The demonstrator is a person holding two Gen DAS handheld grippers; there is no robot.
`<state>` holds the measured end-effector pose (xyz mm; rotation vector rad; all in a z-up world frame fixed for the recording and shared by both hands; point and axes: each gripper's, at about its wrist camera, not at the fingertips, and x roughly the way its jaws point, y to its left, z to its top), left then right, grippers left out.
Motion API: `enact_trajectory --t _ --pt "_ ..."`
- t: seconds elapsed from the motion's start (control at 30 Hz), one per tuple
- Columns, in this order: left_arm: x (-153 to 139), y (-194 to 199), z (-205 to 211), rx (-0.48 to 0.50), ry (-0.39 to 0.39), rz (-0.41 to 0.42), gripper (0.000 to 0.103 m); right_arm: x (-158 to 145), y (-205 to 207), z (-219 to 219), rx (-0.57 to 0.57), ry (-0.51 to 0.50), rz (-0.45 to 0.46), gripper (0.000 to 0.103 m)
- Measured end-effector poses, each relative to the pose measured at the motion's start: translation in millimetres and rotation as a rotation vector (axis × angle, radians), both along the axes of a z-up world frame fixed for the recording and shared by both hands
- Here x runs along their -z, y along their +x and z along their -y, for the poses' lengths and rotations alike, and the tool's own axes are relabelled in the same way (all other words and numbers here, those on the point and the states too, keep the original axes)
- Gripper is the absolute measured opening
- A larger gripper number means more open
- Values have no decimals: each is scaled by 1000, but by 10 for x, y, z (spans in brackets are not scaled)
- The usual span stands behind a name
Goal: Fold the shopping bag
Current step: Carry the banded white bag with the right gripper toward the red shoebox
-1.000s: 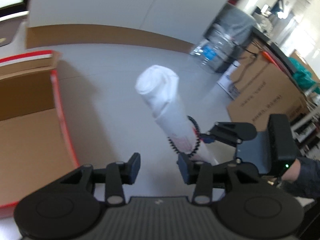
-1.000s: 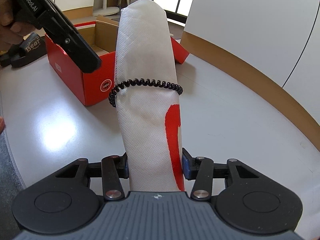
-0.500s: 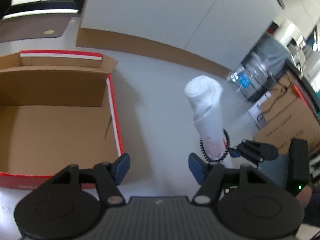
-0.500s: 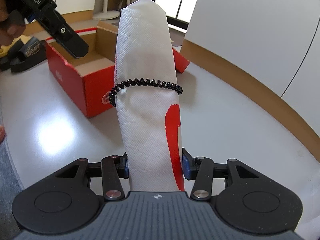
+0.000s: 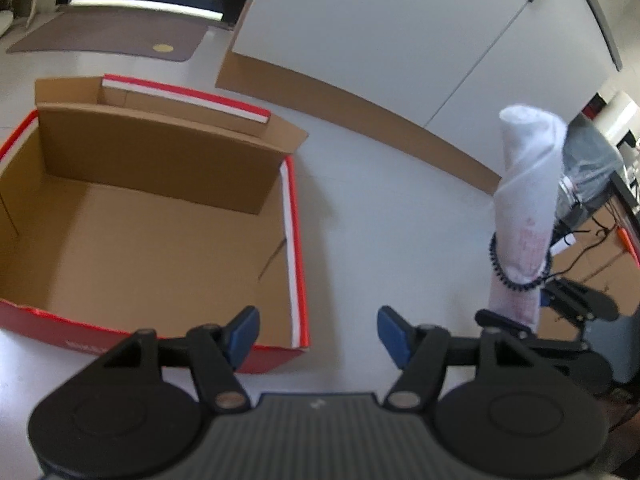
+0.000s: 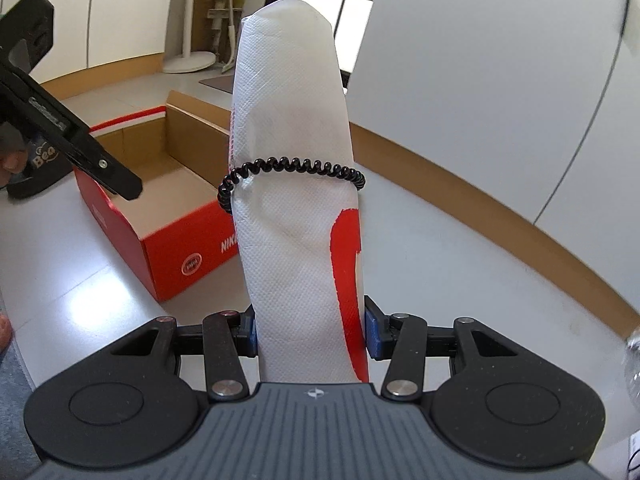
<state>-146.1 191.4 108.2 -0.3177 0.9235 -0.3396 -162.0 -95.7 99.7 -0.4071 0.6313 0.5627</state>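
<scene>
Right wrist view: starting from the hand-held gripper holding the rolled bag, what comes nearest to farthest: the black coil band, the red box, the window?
1. Black coil band, wrapped around the rolled bag held in the right hand-held gripper.
2. Red box, on the table, left.
3. Window, far background, behind the bag's top.

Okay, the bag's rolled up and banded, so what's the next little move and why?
Probably carry the rolled bag left toward the open red box to drop it in. The black coil band already circles the roll, the right tongs grip its base, and the left tongs hang open and empty.
</scene>
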Motion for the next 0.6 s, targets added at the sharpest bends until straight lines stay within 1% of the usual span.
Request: enact_trajectory --t 0.17,0.23,0.4,0.47,0.5,0.6 --pt "-78 -17 -2 3 13 22 68 -203 32 -82 -28 -13 22 50" --pt "-109 -18 -46 -17 31 32 68 -276 68 -139 -35 -19 25 50" --pt "-163 24 -154 -79 37 39 69 -456 183 -226 -39 -37 30 50" --pt "-187 30 -170 -86 75 36 73 -562 232 -274 -48 -39 38 50" --pt "-197 28 -180 -87 91 36 73 -588 241 -297 -53 -43 41 50" --pt "-217 -9 -270 -96 94 36 75 -714 240 -384 -74 -45 54 50"
